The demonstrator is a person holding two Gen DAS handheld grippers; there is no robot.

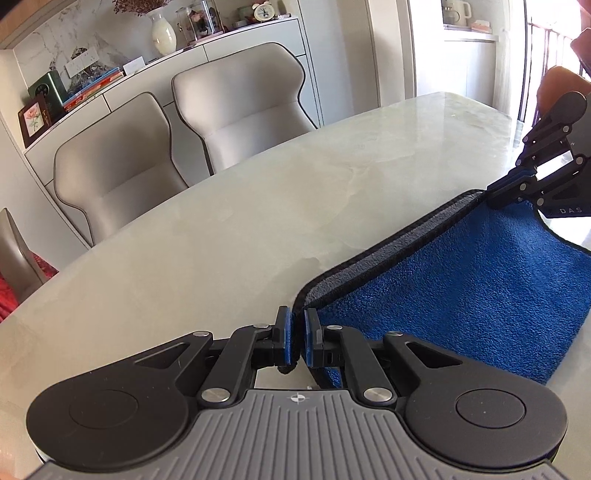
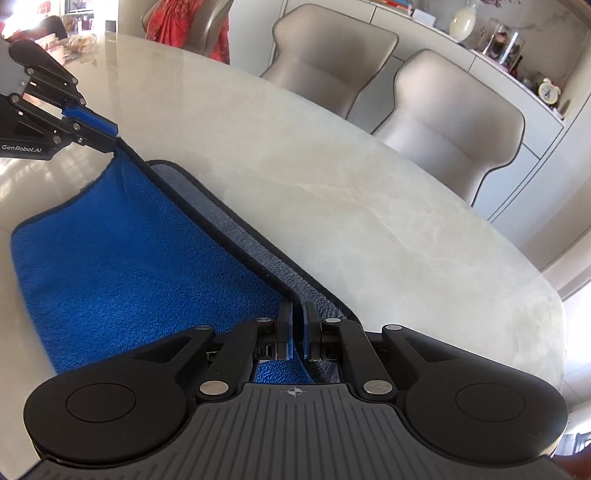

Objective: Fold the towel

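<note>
I had the left gripper (image 1: 297,334) pinched tight on one corner of the towel (image 1: 461,288), and the right gripper (image 2: 297,330) clamped likewise on the next corner along the black-trimmed edge. The blue towel sagged between them, its lower part resting on the marble table (image 1: 221,221); two chairs (image 2: 443,122) stood toward 12 o'clock.

A pale marble-patterned table (image 1: 258,206) is filling the foreground. Two beige upholstered chairs (image 1: 122,155) with dark piping are standing side by side at its far edge. Behind them, a white sideboard (image 1: 258,33) is carrying a cream vase (image 1: 163,35) of dried flowers, a glass dome (image 1: 194,24), an alarm clock (image 1: 263,12), stacked books (image 1: 94,88) and a framed picture (image 1: 33,120). A red patterned cloth (image 2: 184,26) is hanging over a further chair.
</note>
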